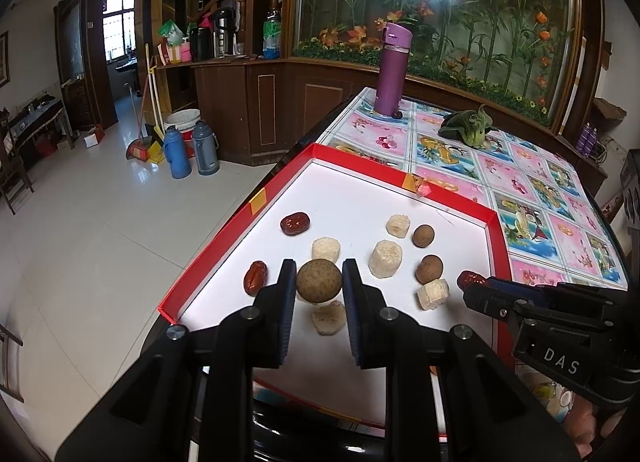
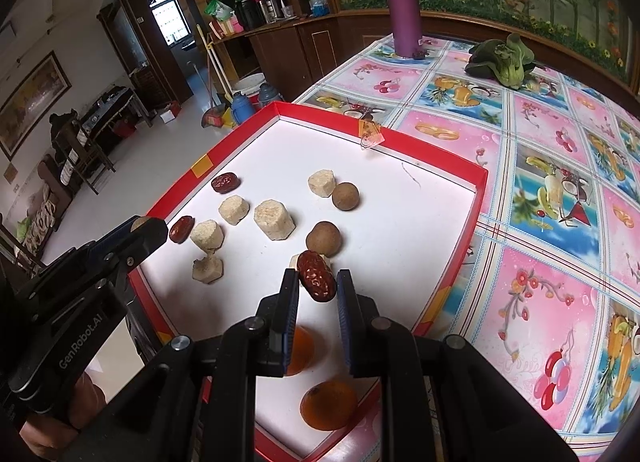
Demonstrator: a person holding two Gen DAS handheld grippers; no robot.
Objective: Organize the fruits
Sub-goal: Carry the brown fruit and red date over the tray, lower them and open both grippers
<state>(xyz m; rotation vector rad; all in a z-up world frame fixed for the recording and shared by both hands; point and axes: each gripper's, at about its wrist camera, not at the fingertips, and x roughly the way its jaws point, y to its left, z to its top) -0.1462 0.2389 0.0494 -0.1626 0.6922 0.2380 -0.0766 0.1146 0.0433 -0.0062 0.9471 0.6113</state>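
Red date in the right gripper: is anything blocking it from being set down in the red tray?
Nothing visible blocks it. The right gripper is shut on the red date above the red tray. Bare white floor lies right of it; a round brown fruit and two orange fruits sit close by.

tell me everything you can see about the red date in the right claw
The date is a dried, oblong fruit with dark red, glossy, wrinkled skin. It sits pinched between the right claw's two black fingers with blue pads, tilted with one end toward the tray's middle. It hangs above the white floor of the red-rimmed tray, just in front of a brown round fruit and a pale chunk. From the left wrist view only its tip pokes past the claw.
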